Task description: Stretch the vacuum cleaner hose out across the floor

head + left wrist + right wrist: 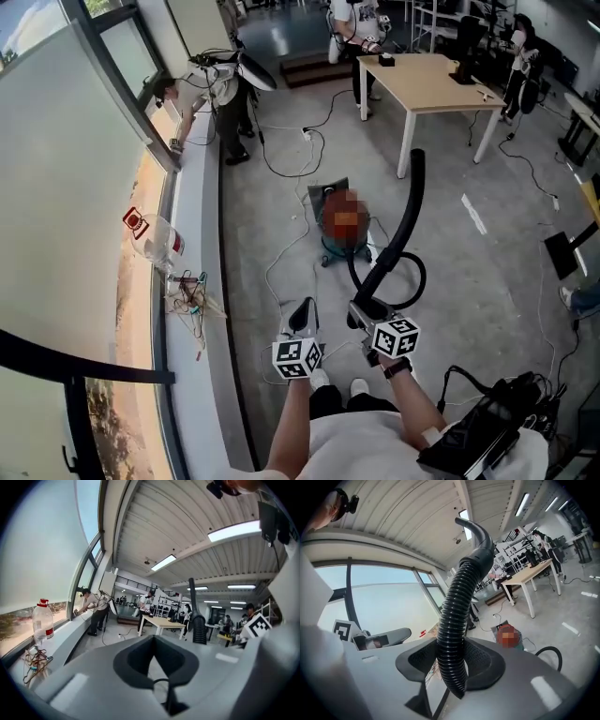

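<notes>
The vacuum cleaner point(339, 246) stands on the grey floor in front of me, partly behind a blurred patch. Its black ribbed hose point(409, 220) loops on the floor, then rises through my right gripper point(367, 307), its curved end pointing up and away. In the right gripper view the hose point(457, 620) runs upright between the jaws, and the right gripper point(452, 667) is shut on it. My left gripper point(301, 321) hangs beside it, to the left. Seen from its own camera, the left gripper point(154, 656) is shut with nothing in it, and the hose point(199, 625) stands to its right.
A long windowsill point(192, 281) runs along the left, with a plastic bottle point(159, 239) and tangled wires point(187, 298) on it. A wooden table point(441, 80) stands at the back. People point(225, 94) work by the window. Cables cross the floor. Dark equipment point(487, 417) lies at the lower right.
</notes>
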A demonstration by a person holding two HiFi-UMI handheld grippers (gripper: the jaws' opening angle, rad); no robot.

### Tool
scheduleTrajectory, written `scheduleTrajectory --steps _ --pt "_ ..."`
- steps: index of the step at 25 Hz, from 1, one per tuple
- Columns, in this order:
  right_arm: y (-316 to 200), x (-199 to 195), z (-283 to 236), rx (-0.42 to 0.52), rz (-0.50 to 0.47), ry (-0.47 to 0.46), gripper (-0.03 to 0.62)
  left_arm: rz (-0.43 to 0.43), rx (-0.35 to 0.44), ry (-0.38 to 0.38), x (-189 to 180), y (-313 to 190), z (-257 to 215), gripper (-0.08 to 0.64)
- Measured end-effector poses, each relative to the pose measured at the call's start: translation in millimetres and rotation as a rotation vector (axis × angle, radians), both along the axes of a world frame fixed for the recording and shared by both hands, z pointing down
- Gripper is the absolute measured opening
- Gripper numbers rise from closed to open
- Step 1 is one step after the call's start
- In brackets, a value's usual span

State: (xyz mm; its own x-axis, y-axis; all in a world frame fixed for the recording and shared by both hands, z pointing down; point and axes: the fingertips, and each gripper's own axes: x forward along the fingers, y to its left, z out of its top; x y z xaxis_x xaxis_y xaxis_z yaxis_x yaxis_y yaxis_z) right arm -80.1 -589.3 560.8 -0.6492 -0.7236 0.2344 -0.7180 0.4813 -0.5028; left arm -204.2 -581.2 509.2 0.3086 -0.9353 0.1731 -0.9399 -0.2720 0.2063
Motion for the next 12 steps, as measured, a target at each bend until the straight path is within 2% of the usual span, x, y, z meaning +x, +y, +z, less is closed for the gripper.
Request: scheduleTrajectory --steps 4,8,12 --pt "26.3 8.2 -34.8 0.057 0.05 -0.051 0.173 -0.021 0.055 0.004 -16.7 34.4 -30.7 0.002" --pt "62.3 20.8 -60.9 0.113 0.078 -0.035 0.172 -0.029 0.101 0.045 -26.0 76.8 -45.5 0.002" --pt "120.1 17.1 -73.5 0.147 0.119 -0.03 0.172 -0.006 0.128 0.085 -34.4 136.5 -49.4 0.002"
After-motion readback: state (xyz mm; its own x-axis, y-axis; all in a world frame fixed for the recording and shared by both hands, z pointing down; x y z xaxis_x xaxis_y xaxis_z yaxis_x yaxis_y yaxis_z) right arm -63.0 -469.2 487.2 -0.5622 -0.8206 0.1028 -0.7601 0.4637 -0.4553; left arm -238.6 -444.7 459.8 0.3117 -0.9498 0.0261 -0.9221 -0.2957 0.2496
